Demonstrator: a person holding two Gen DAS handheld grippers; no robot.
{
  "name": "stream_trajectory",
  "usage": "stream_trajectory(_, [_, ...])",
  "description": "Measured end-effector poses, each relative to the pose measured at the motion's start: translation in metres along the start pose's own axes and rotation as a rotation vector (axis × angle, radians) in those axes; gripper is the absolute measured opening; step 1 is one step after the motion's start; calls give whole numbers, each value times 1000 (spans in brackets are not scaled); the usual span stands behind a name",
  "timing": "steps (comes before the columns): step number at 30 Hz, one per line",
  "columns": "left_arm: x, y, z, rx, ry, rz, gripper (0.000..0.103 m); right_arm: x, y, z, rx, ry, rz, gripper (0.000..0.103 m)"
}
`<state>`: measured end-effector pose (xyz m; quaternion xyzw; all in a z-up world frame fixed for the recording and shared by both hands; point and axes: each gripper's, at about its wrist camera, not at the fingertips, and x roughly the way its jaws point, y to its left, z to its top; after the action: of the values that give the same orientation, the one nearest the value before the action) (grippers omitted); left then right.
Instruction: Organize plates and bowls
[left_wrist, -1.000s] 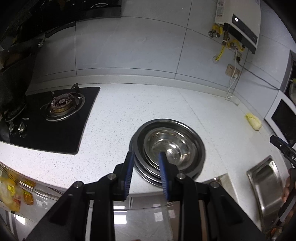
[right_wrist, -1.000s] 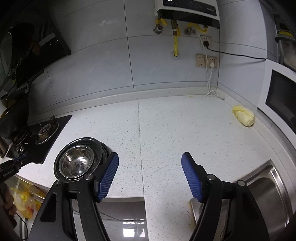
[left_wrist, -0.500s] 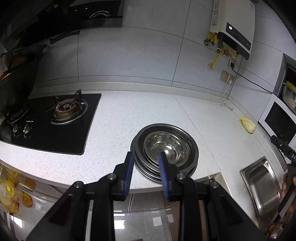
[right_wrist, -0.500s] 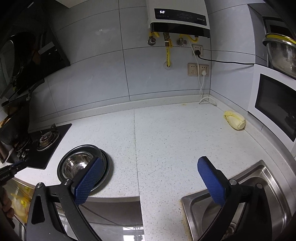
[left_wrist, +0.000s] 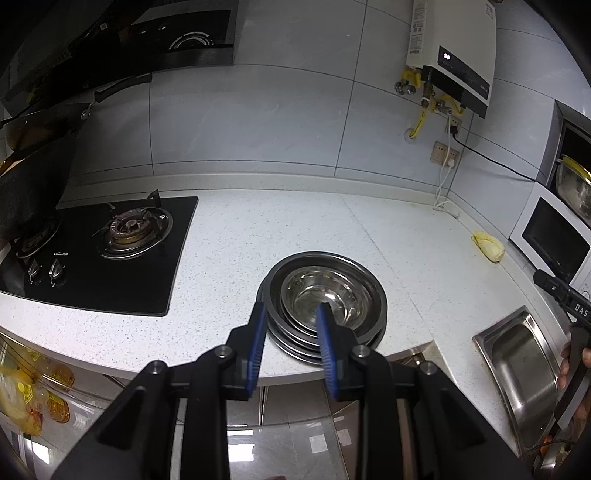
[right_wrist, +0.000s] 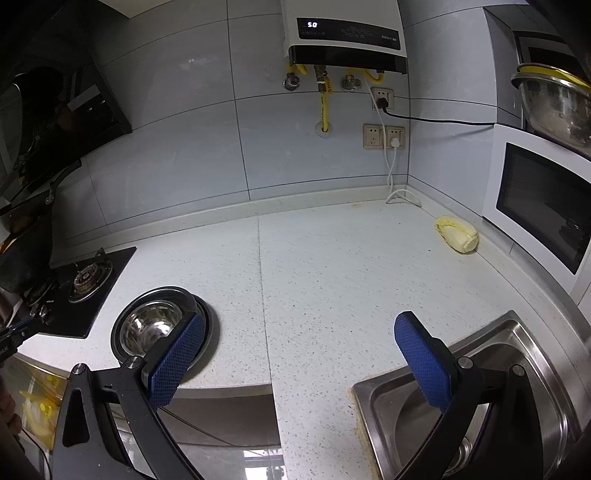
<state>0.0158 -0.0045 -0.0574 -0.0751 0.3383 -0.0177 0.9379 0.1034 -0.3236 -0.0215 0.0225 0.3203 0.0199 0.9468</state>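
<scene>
A stack of steel plates with a steel bowl (left_wrist: 332, 291) nested on top sits near the counter's front edge, also at lower left in the right wrist view as the steel stack (right_wrist: 155, 325). My left gripper (left_wrist: 291, 308) hovers just in front of the stack and above it. Its blue pads stand a narrow gap apart with nothing between them. My right gripper (right_wrist: 298, 317) is wide open and empty over the counter's front edge. It lies between the stack and the sink.
A black gas stove (left_wrist: 110, 236) lies left of the stack. A steel sink (right_wrist: 480, 387) is sunk in the counter at the right. A pale yellow cabbage (right_wrist: 458, 234) lies near the white microwave (right_wrist: 543, 199). A water heater (right_wrist: 343, 37) hangs on the tiled wall.
Both grippers have drawn back and upward from the counter, so the stack looks smaller. The right jaws spread wider in the first half second, then held. The left gap is unchanged.
</scene>
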Motion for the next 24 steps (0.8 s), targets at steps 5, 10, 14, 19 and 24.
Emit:
stream_trajectory(5, [2, -3, -1, 8, 1, -3, 26, 2, 1, -2, -7, 12, -12, 101])
stream_trajectory(10, [2, -5, -1, 13, -4, -8, 26, 5, -1, -2, 7, 19, -11, 101])
stream_trajectory(14, [3, -9, -1, 17, -4, -11, 26, 6, -3, -3, 24, 23, -10, 101])
stream_trajectory(19, [4, -13, 1, 21, -6, -24, 26, 6, -6, -4, 34, 26, -17, 101])
stream_trajectory(24, [4, -15, 0, 16, -12, -44, 26, 6, -10, -3, 39, 25, -23, 101])
